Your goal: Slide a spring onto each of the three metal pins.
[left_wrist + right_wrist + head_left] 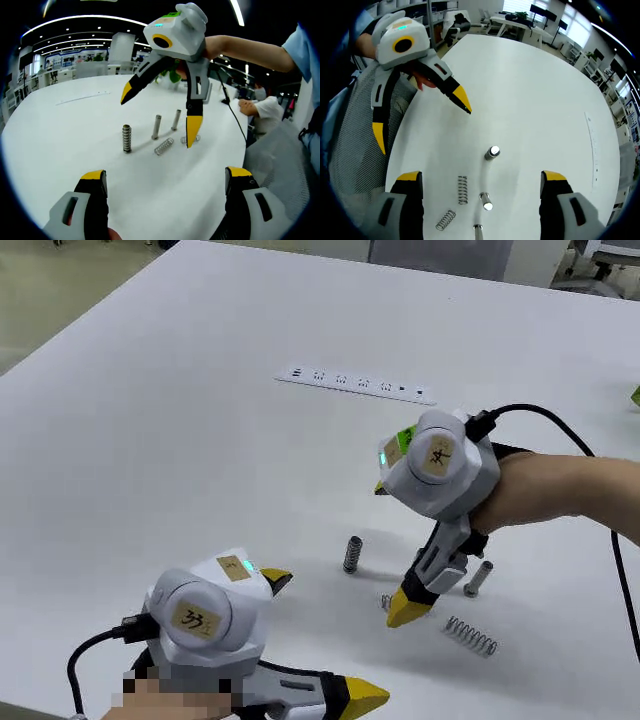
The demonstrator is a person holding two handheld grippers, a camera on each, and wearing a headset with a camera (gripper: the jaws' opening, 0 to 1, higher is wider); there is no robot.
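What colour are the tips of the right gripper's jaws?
Yellow. The left gripper view shows the white right gripper and its tips best.

From my side: sprung pin (126,138) upright, spring fully on. First bare pin (156,126) and second bare pin (176,120) upright beside it. First loose spring (462,189) and second loose spring (445,220) flat nearby.
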